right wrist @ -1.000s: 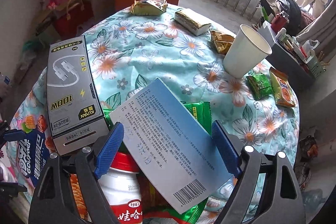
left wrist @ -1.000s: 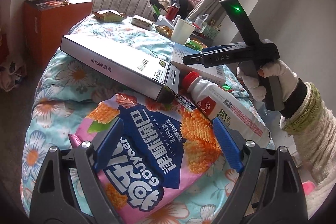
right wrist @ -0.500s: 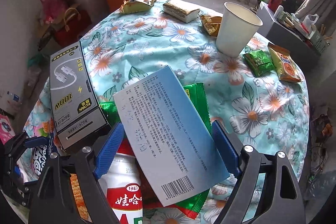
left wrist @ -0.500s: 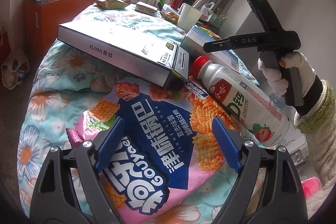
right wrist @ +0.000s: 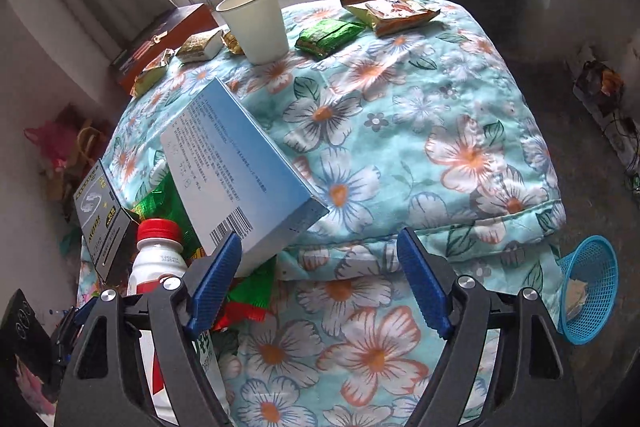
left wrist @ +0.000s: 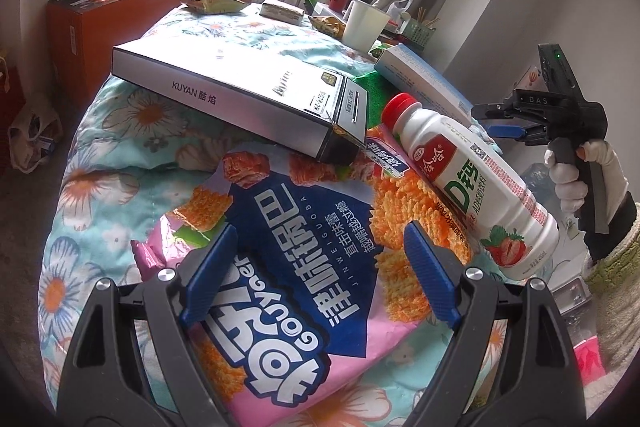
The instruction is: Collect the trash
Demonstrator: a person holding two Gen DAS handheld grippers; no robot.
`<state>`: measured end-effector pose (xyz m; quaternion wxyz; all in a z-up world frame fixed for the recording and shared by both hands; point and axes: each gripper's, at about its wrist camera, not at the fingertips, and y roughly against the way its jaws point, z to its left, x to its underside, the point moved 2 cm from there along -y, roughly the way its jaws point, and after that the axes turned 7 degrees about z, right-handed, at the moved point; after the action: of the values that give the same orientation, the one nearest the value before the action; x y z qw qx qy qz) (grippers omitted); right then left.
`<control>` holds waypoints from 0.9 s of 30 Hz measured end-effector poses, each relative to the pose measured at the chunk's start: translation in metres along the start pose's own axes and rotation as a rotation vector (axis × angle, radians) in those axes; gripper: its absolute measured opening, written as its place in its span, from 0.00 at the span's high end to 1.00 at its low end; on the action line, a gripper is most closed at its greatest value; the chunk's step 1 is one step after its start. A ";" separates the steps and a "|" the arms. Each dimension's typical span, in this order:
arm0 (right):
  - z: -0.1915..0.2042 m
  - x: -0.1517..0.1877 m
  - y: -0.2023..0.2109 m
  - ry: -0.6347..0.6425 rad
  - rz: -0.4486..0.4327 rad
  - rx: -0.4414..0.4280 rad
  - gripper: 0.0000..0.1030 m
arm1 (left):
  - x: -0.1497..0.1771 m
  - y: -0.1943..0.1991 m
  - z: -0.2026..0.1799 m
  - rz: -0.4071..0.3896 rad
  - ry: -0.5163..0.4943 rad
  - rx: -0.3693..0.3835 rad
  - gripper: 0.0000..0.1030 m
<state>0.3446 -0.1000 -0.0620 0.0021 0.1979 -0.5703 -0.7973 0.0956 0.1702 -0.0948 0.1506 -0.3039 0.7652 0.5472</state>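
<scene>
Two grippers work over a table draped in a floral cloth [right wrist: 460, 99] strewn with trash. Nearest the left gripper [left wrist: 320, 267], whose blue pads stand apart and released, lies a pink and blue snack bag [left wrist: 288, 251] printed with large Chinese characters and "JINWEIGUOBA"; the pads hover over it, gripping nothing. Resting on the bag's far edge is a grey box [left wrist: 240, 95] marked "KUYAN" on its side. Beside it lies a white drink bottle [left wrist: 472, 179] with a red cap, its label showing "AD", Chinese script and a strawberry. A light blue carton [right wrist: 236, 179], covered in fine print with a barcode, leans against green wrappers [right wrist: 172, 211] behind the bottle. The right gripper [right wrist: 320, 279] is likewise spread wide and empty, just in front of the carton's lower corner. Farther back stand a white paper cup [right wrist: 256, 23], a green packet [right wrist: 328, 35] and a yellowish snack packet [right wrist: 392, 11]. One blue mesh basket [right wrist: 588, 291] hangs at the table's right edge, holding a pale scrap.
</scene>
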 end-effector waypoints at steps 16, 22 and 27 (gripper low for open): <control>0.066 -0.044 -0.003 0.258 -0.107 0.014 0.21 | -0.002 -0.002 -0.002 0.009 0.002 -0.034 0.22; 0.053 -0.051 -0.031 0.196 -0.088 0.069 0.22 | -0.002 -0.003 0.001 0.005 -0.002 -0.034 0.22; 0.022 -0.048 -0.017 0.044 -0.134 -0.028 0.47 | -0.003 -0.004 0.004 0.003 -0.004 -0.029 0.22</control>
<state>0.3856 -0.0631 -0.0560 -0.0360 0.2533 -0.5441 -0.7990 0.1004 0.1743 -0.0977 0.1471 -0.3037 0.7573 0.5591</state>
